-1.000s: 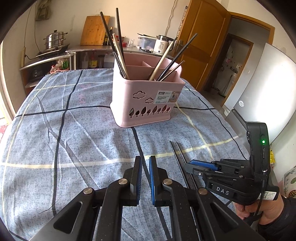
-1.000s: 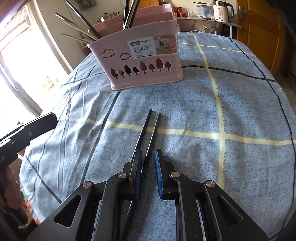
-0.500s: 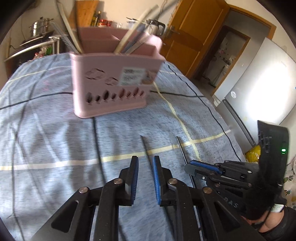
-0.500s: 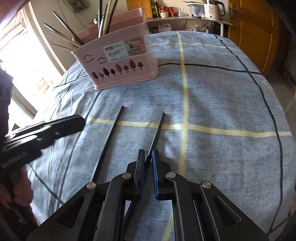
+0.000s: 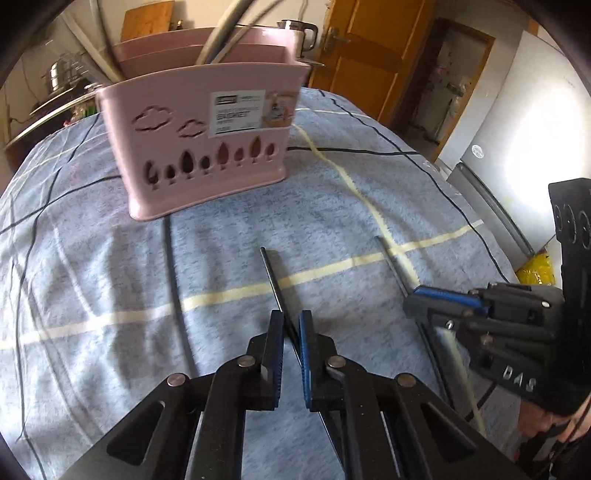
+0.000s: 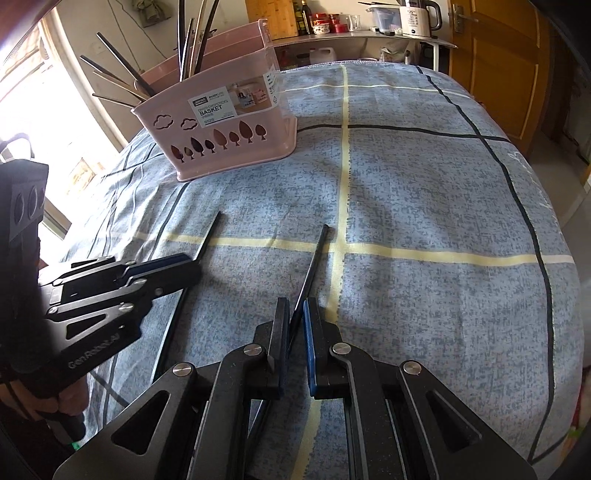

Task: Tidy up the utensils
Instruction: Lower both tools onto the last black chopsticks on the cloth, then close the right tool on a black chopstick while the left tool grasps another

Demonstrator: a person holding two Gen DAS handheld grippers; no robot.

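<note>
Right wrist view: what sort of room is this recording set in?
Most likely a home kitchen or dining area: an electric kettle and sauce bottles stand on a metal counter, and a pink utensil basket sits on a cloth-covered table.

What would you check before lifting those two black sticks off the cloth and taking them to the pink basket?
1. Left gripper closed on its chopstick: ok, after its jaws just closed in.
2. Right gripper closed on the other chopstick: ok.
3. The two chopsticks lie apart, not crossed: ok.
4. Pink basket stands upright on the tablecloth: ok.
5. Free room in a basket compartment among the utensils already there: cannot tell, the inside is hidden from both views.
6. Clear path from grippers to basket: ok, only cloth lies between.
</note>
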